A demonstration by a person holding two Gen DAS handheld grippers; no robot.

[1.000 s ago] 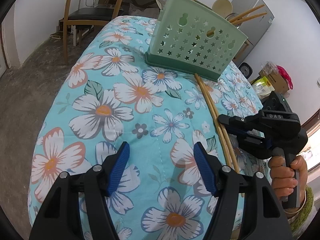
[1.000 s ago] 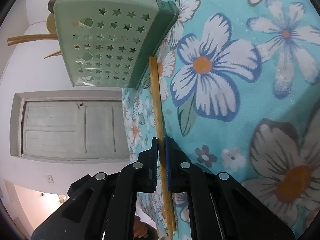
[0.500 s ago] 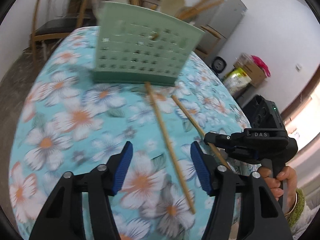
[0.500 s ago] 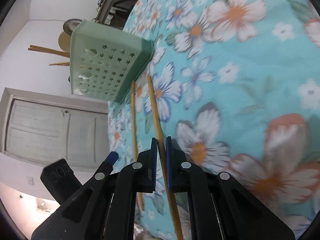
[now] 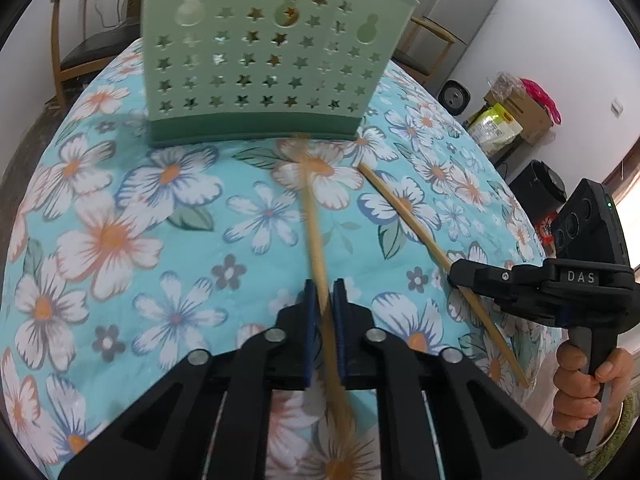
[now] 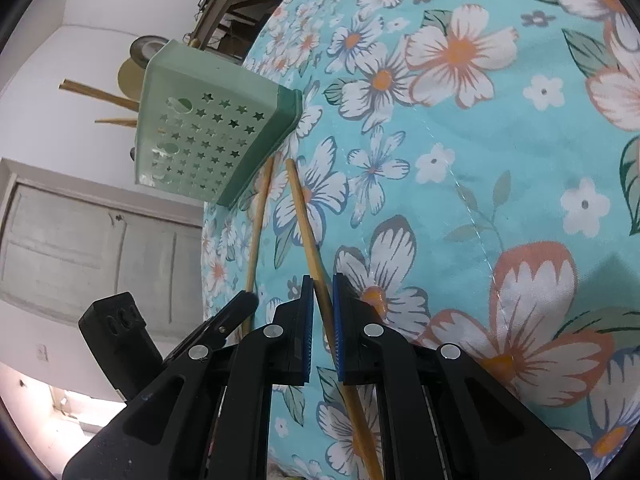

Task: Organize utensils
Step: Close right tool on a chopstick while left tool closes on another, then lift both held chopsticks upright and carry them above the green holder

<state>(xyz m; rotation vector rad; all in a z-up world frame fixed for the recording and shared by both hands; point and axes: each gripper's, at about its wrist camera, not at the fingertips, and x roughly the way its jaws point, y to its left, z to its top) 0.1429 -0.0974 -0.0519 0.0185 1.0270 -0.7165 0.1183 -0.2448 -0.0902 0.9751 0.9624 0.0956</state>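
1. Chopsticks: one pinched in left gripper (image 5: 323, 300), blurred, far tip near holder (image 5: 260, 60) base; other pinched in right gripper (image 6: 323, 300), far tip just short of same base.
2. Could slip or swing: held near one end, long free end, thin smooth wood between flat pads.
3. Could cross or knock together on lifting, both tips sitting close beside each other at holder.
4. Could tip holder if a tip catches its wall; already crowded with spoons and sticks.
5. Could snag soft floral cloth (image 5: 120, 240) covering rounded table; holder near its far edge.
6. Beyond: wooden chair (image 5: 80, 40), fridge (image 5: 460, 12), boxes and bags by white wall, panelled door (image 6: 100, 248).
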